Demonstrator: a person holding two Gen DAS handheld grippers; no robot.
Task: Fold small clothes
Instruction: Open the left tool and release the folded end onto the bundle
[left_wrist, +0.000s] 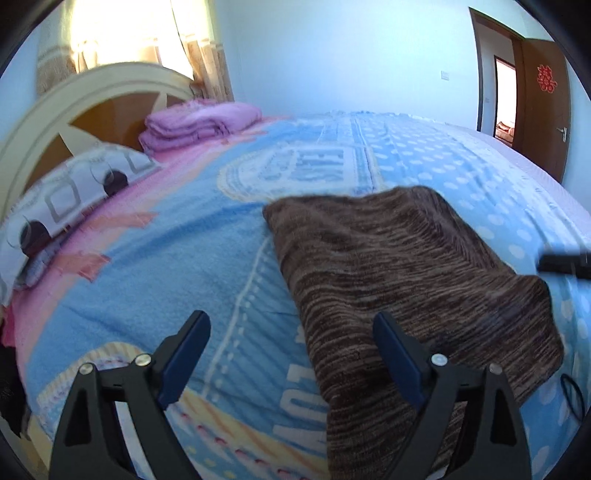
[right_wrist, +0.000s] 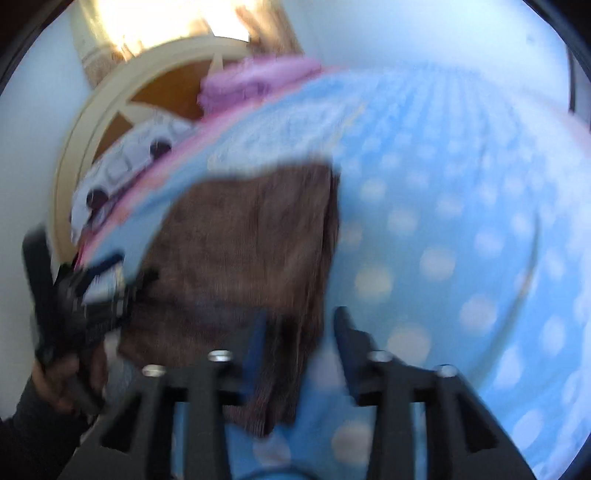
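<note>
A brown striped knit garment (left_wrist: 399, 280) lies folded flat on the blue patterned bed cover (left_wrist: 184, 266). My left gripper (left_wrist: 291, 336) is open just above the bed, its right finger over the garment's left edge and its left finger over the bare cover. In the blurred right wrist view the garment (right_wrist: 236, 258) lies ahead, with a loose end reaching between the fingers. My right gripper (right_wrist: 299, 332) is open over that near edge. Its dark tip shows at the right edge of the left wrist view (left_wrist: 565, 264). The left gripper and the hand holding it show at the left (right_wrist: 81, 306).
A folded pink blanket (left_wrist: 199, 123) and a patterned pillow (left_wrist: 70, 195) lie by the cream headboard (left_wrist: 55, 110) at the far left. A brown door (left_wrist: 543, 103) stands open at the far right. A black cable (left_wrist: 572, 395) lies by the bed's right edge.
</note>
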